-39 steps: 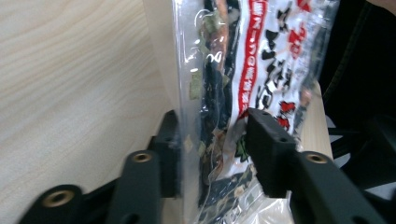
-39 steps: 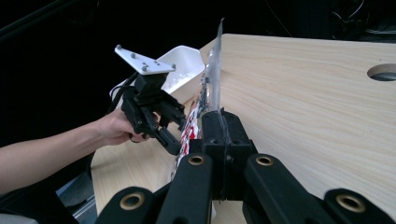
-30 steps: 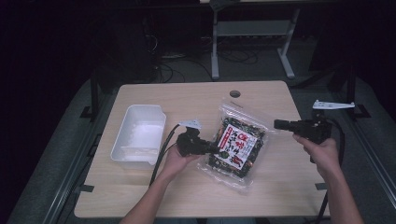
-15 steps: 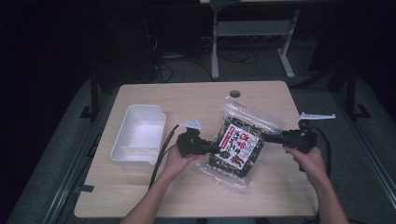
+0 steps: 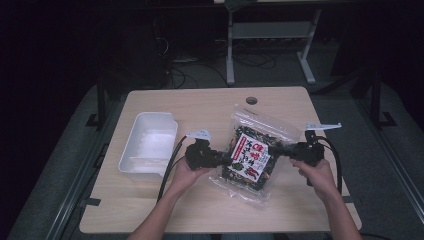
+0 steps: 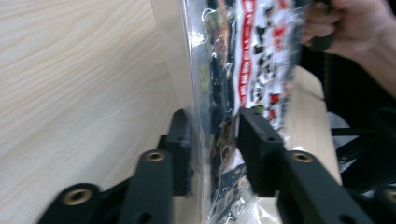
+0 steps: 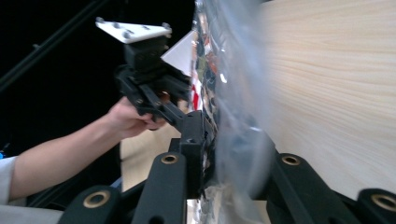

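Observation:
A clear bag of dark snacks with a red-and-white label (image 5: 250, 155) lies on the wooden table (image 5: 200, 105), between my two grippers. My left gripper (image 5: 222, 159) is at the bag's left edge. In the left gripper view the bag (image 6: 247, 56) stands between its jaws (image 6: 215, 126), which have just been opening, with the pads slack beside the film. My right gripper (image 5: 282, 149) is at the bag's right edge. Its jaws (image 7: 233, 135) have just been closing and pinch the bag's clear film (image 7: 233, 70).
A white plastic tray (image 5: 131, 150) sits at the table's left, next to the left gripper's cable. A round hole (image 5: 251, 100) lies near the far edge. Dark floor, cables and a metal stand surround the table.
The right gripper has come down and leftward from beside the table's right edge to the bag's right side. The left hand and the bag have stayed in place.

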### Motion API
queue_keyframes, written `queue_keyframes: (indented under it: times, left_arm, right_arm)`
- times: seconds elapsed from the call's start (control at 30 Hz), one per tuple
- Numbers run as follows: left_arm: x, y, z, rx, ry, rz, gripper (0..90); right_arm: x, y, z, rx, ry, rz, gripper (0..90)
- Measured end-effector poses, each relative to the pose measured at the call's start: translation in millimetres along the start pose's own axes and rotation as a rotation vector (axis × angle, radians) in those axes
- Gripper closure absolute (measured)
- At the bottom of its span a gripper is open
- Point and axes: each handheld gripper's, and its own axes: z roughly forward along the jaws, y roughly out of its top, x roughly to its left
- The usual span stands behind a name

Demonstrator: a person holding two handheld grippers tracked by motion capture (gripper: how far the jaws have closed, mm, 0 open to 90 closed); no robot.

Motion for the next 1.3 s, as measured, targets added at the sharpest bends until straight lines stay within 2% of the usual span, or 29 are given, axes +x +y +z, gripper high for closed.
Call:
queue_keyframes:
  times: [0.1,0.13,0.17,0.33,0.43,0.47,0.5,0.57,0.6,0.7,0.73,0.77,0.8,0.83,0.87,0.9,1.0,1.03,1.07,1.13,1.17,1.27,1.3]
  left_arm:
    - [-5.1,1.4,-5.6,0.015,0.067,0.03,53.1]
    - [-5.1,1.4,-5.6,0.015,0.067,0.03,49.6]
    - [-8.1,2.5,-9.7,0.018,0.096,0.045,47.1]
    - [-14.5,0.1,-19.7,0.031,0.147,0.076,41.7]
    - [-18.1,-3.1,-22.6,0.04,0.169,0.09,39.9]
    - [-22.3,-7.7,-26.7,0.047,0.191,0.103,39.3]
    - [-22.3,-7.7,-26.7,0.047,0.191,0.103,38.7]
    - [-25.8,-12.4,-30.0,0.057,0.201,0.116,38.7]
    - [-29.2,-17.8,-33.5,0.071,0.217,0.137,38.3]
    - [-31.7,-22.4,-36.8,0.067,0.223,0.141,38.2]
    - [-34.4,-26.8,-40.4,0.078,0.236,0.155,37.7]
    - [-34.4,-26.8,-40.4,0.078,0.236,0.155,37.7]
    - [-37.7,-31.0,-43.8,0.091,0.25,0.175,37.6]
    - [-37.7,-31.0,-43.8,0.091,0.25,0.175,37.2]
    - [-40.0,-34.2,-45.2,0.093,0.254,0.178,36.6]
    - [-41.1,-36.7,-46.9,0.098,0.253,0.184,36.6]
    - [-43.8,-46.4,-51.4,0.109,0.245,0.187,34.5]
    - [-44.3,-48.7,-52.5,0.116,0.248,0.191,34.5]
    - [-46.8,-54.8,-55.1,0.129,0.245,0.197,33.9]
    - [-48.5,-57.7,-56.2,0.138,0.242,0.202,33.6]
    - [-52.4,-62.9,-58.4,0.156,0.242,0.22,33.3]
    - [-56.4,-69.7,-63.3,0.157,0.214,0.224,31.0]
    - [-56.4,-69.7,-63.3,0.157,0.214,0.224,31.1]
  right_arm:
    - [10.8,3.0,0.0,0.005,-0.019,-0.01,75.0]
    - [14.6,4.5,-0.5,0.002,-0.033,-0.017,75.1]
    - [19.5,6.7,-1.6,-0.002,-0.048,-0.018,75.2]
    - [36.6,15.7,-5.7,-0.037,-0.115,-0.039,75.5]
    - [45.3,20.8,-5.6,-0.062,-0.173,-0.06,75.6]
    - [48.0,22.7,-4.8,-0.076,-0.197,-0.065,75.6]
    - [48.0,22.7,-4.8,-0.076,-0.197,-0.065,75.6]
    - [51.5,26.1,-2.2,-0.095,-0.226,-0.068,75.6]
    - [54.7,29.6,1.8,-0.114,-0.251,-0.078,75.6]
    - [58.7,33.6,7.4,-0.129,-0.266,-0.089,75.6]
    - [63.3,38.2,14.6,-0.14,-0.276,-0.101,75.6]
    - [63.3,38.2,14.6,-0.14,-0.276,-0.101,75.6]
    - [69.1,43.1,23.4,-0.142,-0.298,-0.121,75.6]
    - [69.1,43.1,23.4,-0.142,-0.298,-0.121,75.6]
    - [74.2,47.3,33.0,-0.143,-0.318,-0.142,75.6]
    - [74.2,47.3,33.0,-0.143,-0.318,-0.142,75.6]
    - [83.3,53.5,55.5,-0.152,-0.328,-0.173,75.6]
    - [83.3,53.5,55.5,-0.152,-0.328,-0.173,75.6]
    - [88.5,56.6,68.1,-0.157,-0.329,-0.186,75.7]
    - [90.3,57.8,72.6,-0.162,-0.33,-0.191,75.7]
    - [95.9,62.2,86.2,-0.168,-0.34,-0.204,75.7]
    - [103.0,68.9,100.8,-0.186,-0.346,-0.213,75.8]
    - [103.0,68.9,100.8,-0.186,-0.346,-0.213,75.8]
